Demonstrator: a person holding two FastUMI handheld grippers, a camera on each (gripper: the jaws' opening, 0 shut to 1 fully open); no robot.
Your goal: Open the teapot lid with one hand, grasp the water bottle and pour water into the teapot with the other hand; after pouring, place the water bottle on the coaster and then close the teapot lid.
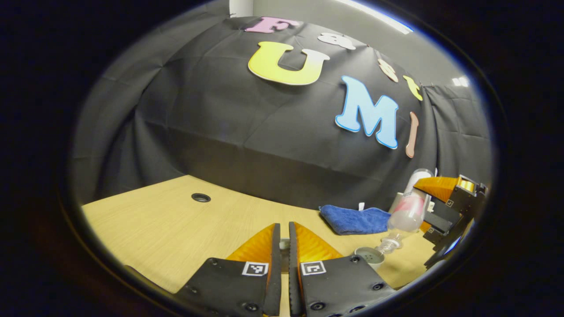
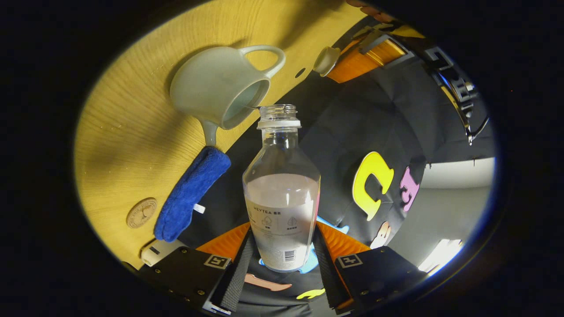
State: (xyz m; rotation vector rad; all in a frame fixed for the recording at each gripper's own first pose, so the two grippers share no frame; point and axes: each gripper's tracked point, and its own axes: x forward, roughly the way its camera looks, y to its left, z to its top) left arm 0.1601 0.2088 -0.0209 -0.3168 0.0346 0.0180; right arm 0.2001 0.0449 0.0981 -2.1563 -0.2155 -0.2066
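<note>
The right gripper (image 2: 282, 246) is clamping the water bottle (image 2: 282, 193) by its base, long axis tipped so the open neck is pointing at the teapot (image 2: 218, 90) mouth on the table (image 2: 119, 132). The left gripper (image 1: 284, 237), fingers nearly together, is pinching the teapot lid (image 2: 326, 60) aloft beside the teapot.

Glossy ceramic teapot (image 2: 220, 86) – clear plastic bottle (image 2: 282, 193), wood-grain table (image 2: 128, 132)
</note>
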